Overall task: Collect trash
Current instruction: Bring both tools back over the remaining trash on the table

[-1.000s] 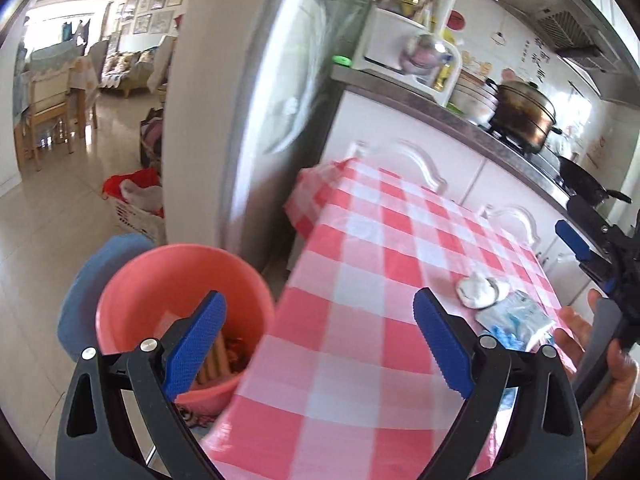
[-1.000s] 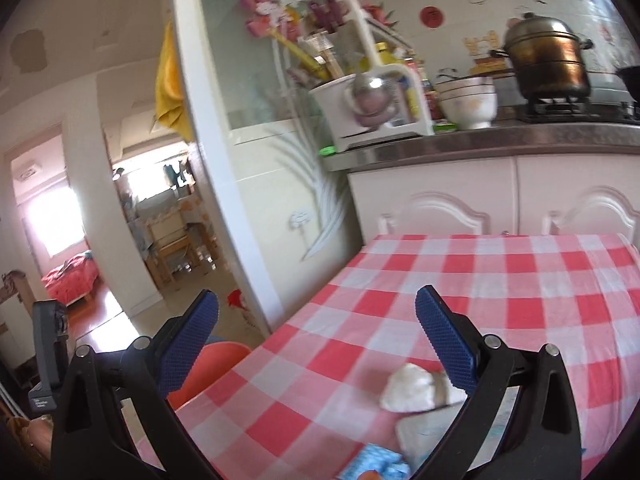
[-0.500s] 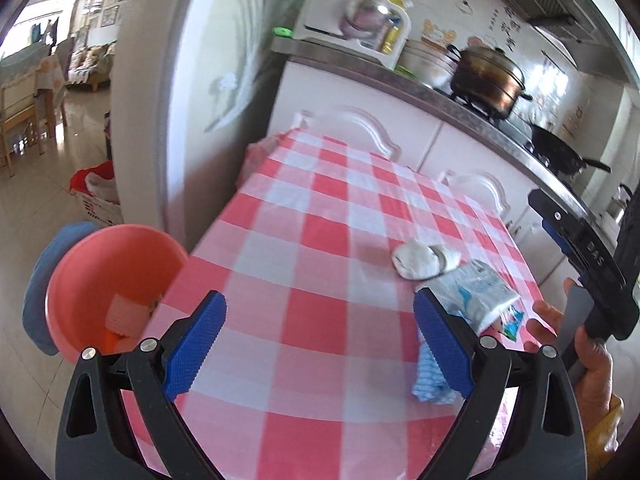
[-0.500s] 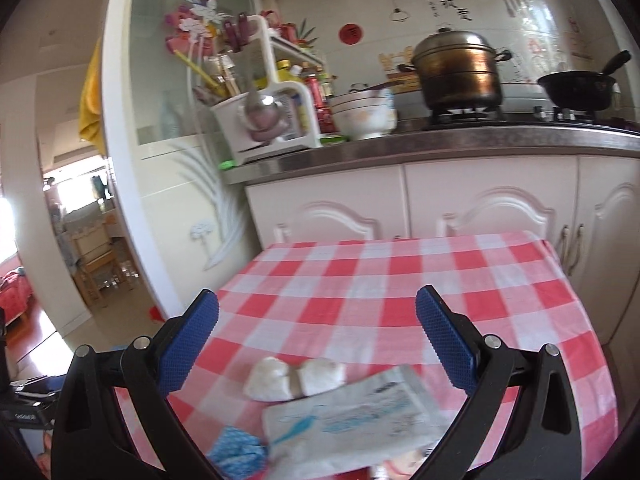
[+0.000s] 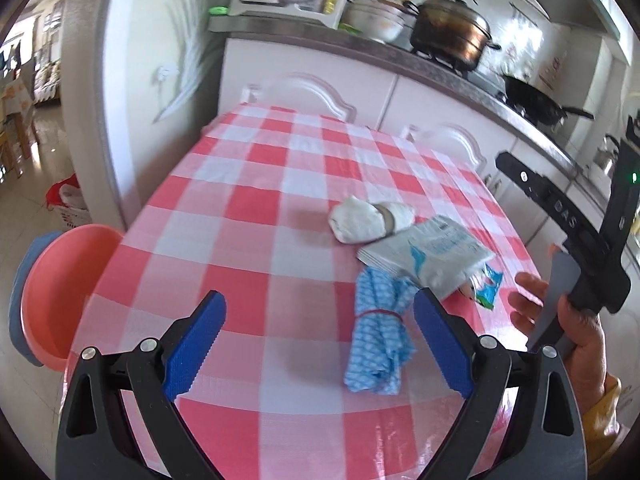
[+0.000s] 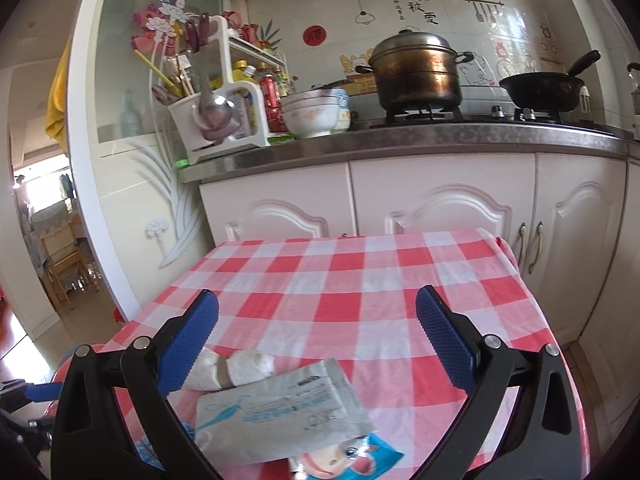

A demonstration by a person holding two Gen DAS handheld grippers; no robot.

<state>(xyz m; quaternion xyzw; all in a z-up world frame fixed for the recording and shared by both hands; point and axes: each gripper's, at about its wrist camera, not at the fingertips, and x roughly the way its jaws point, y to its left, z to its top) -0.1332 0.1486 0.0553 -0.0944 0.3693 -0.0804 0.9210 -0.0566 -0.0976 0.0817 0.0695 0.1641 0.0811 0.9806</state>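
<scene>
the checked table (image 5: 256, 208) fills the space ahead of both your tools. the pink bin (image 5: 60, 292) sits low to the left of your left gripper (image 5: 320, 344), its inside mostly out of sight and its far side cut by the table edge. your left gripper is spread wide and holds nothing; the blue bundled cloth (image 5: 380, 344) lies between its fingers, nearer the right one. your right gripper (image 6: 318, 340) is also wide apart and empty, above the pale flat packet (image 6: 276, 412). that packet covers part of a small blue wrapper (image 6: 352, 456), whose print is cut off. the white wad (image 6: 232, 368), banded round the middle, lies just behind the packet, partly hidden by your left finger.
</scene>
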